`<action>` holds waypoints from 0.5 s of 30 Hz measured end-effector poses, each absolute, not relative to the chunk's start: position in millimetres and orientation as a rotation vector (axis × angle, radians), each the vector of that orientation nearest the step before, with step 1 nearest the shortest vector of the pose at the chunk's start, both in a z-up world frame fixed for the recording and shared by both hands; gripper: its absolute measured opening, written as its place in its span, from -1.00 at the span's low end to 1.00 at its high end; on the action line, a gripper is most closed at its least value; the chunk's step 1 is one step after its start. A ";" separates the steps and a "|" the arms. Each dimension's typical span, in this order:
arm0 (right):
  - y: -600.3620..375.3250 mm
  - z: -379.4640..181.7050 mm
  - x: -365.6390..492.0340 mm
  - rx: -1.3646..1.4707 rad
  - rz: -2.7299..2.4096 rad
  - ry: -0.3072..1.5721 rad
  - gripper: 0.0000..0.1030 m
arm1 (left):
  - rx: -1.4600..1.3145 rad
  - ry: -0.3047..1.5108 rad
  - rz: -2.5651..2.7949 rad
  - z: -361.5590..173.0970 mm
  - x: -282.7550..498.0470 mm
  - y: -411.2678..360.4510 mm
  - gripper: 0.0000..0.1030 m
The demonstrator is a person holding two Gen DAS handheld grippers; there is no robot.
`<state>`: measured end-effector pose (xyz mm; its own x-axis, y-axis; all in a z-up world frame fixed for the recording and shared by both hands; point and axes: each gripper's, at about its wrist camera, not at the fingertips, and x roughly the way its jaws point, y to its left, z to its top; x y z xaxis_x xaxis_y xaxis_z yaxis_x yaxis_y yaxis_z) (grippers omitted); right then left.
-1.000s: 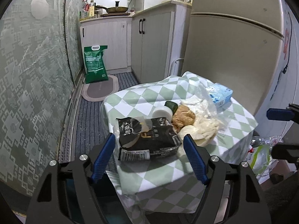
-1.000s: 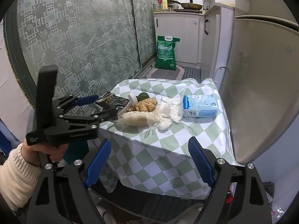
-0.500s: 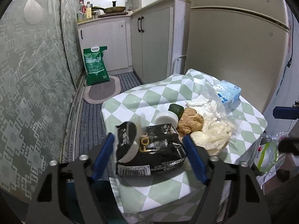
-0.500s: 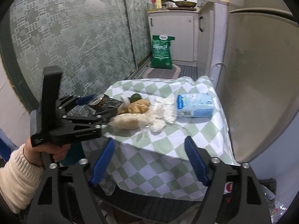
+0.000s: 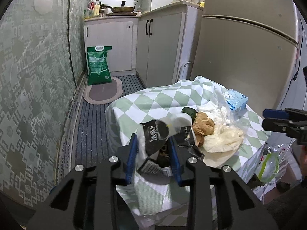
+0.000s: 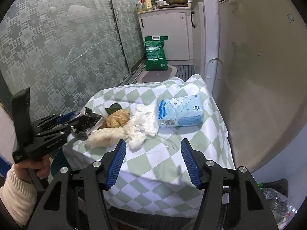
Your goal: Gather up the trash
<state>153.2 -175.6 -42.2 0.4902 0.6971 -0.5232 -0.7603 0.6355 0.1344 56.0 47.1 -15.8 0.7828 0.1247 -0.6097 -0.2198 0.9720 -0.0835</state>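
A small table with a green-and-white checked cloth (image 5: 153, 101) holds a heap of trash. My left gripper (image 5: 153, 145) is shut on a crumpled black snack packet (image 5: 153, 137) at the table's near left edge; it also shows in the right wrist view (image 6: 76, 116). Behind the packet lie a white cup (image 5: 181, 119), a dark green piece (image 5: 190, 112), a brown lump (image 5: 204, 125) and crumpled white plastic (image 5: 222, 141). My right gripper (image 6: 153, 153) is open and empty above the cloth (image 6: 153, 164), short of the plastic (image 6: 142, 130).
A blue tissue pack (image 6: 180, 111) lies at the table's far right. A fridge (image 6: 259, 67) stands close on the right. A patterned glass door (image 5: 34, 76) runs along the left. A green sack (image 5: 98, 65) and a mat lie on the floor by the cabinets. A plastic bag (image 5: 268, 161) hangs beside the table.
My left gripper has closed from wide open onto the black packet, crumpling it. My right gripper has narrowed somewhat and stays open above the cloth.
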 end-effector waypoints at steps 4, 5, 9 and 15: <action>-173.4 -44.0 158.4 -0.112 0.874 0.577 0.17 | -0.162 0.642 0.189 -16.0 55.1 50.4 -0.15; -174.2 -43.2 159.0 -0.105 0.871 0.571 0.17 | -0.168 0.643 0.186 -16.1 55.3 51.1 -0.19; -174.4 -44.8 165.0 -0.090 0.871 0.591 0.17 | -0.185 0.644 0.176 -14.9 55.0 53.9 -0.56; -171.9 -49.2 169.9 -0.071 0.887 0.613 0.14 | -0.236 0.637 0.179 -13.7 51.4 62.7 -0.90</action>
